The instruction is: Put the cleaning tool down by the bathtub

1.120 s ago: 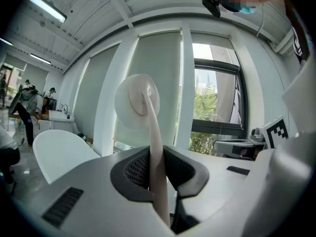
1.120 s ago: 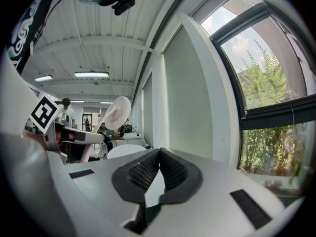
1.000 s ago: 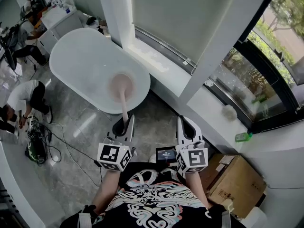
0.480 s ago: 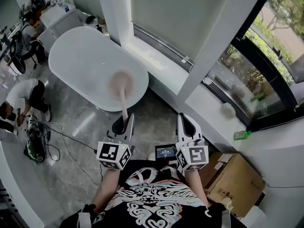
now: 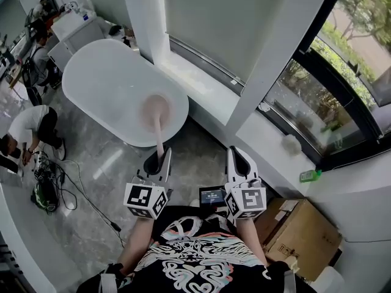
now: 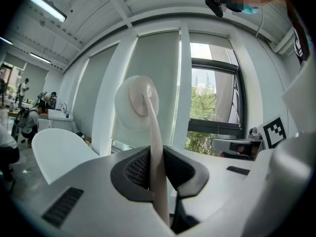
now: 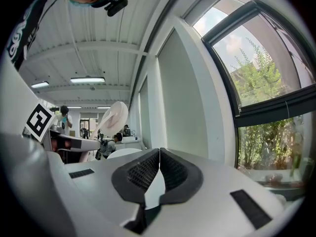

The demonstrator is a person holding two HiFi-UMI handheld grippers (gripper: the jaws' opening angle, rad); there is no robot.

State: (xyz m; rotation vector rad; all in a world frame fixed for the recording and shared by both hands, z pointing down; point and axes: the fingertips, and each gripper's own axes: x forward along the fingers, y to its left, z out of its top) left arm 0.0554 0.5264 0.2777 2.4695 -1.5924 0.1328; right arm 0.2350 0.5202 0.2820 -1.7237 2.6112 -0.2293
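step in hand is the carry, as we judge it: we hold the cleaning tool (image 5: 157, 124) in the left gripper (image 5: 160, 157), whose jaws are pinched narrow on the pale pink handle near its lower end, so the shaft runs forward to the round pad head. in the head view that head lies over the near end of the white bathtub (image 5: 104, 78), but the tool hangs in the air and rests on nothing. the right gripper (image 5: 237, 154) sits just beside the left, its jaws closed together with nothing between them. nothing is set down yet. next we need to lower the left gripper toward the grey floor (image 5: 201, 154) beside the tub's near end, let the tool touch down there, and only then part the jaws. the long shaft may tip as the grip loosens, so we want contact first.
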